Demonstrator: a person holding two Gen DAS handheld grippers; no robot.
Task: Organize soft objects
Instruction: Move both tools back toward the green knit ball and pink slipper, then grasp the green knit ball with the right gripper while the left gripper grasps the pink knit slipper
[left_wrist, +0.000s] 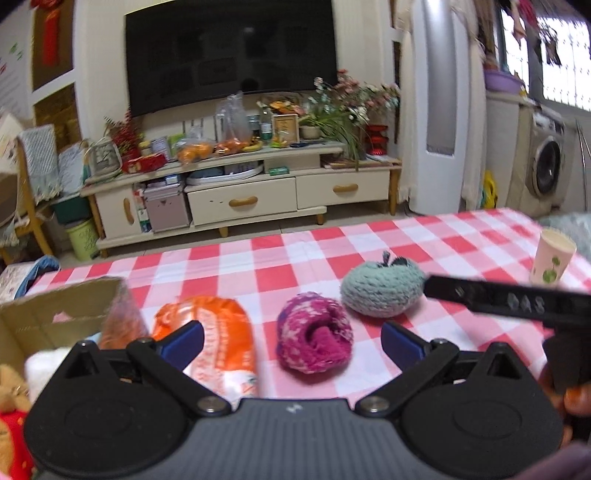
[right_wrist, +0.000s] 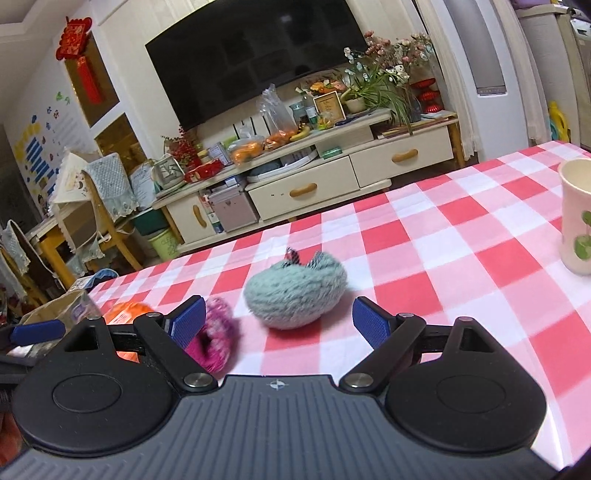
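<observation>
Left wrist view: the left gripper (left_wrist: 291, 341), fingers spread and empty, hovers over the magenta rolled sock (left_wrist: 314, 334) on the checked tablecloth (left_wrist: 461, 243), beside an orange packet (left_wrist: 218, 339) and a cardboard box (left_wrist: 55, 317). The right gripper (right_wrist: 279, 321), likewise spread, faces the teal rolled sock (right_wrist: 295, 295). Picking looks imminent; each next needs lowering and closing.

Both grippers spread wide

The left gripper (left_wrist: 291, 338) is hovering with its blue-padded fingers (left_wrist: 184, 341) apart and gripping nothing, while the right gripper (right_wrist: 277, 319) is hanging just beside it, jaws likewise gaping, a fingertip curling round its handle.
</observation>
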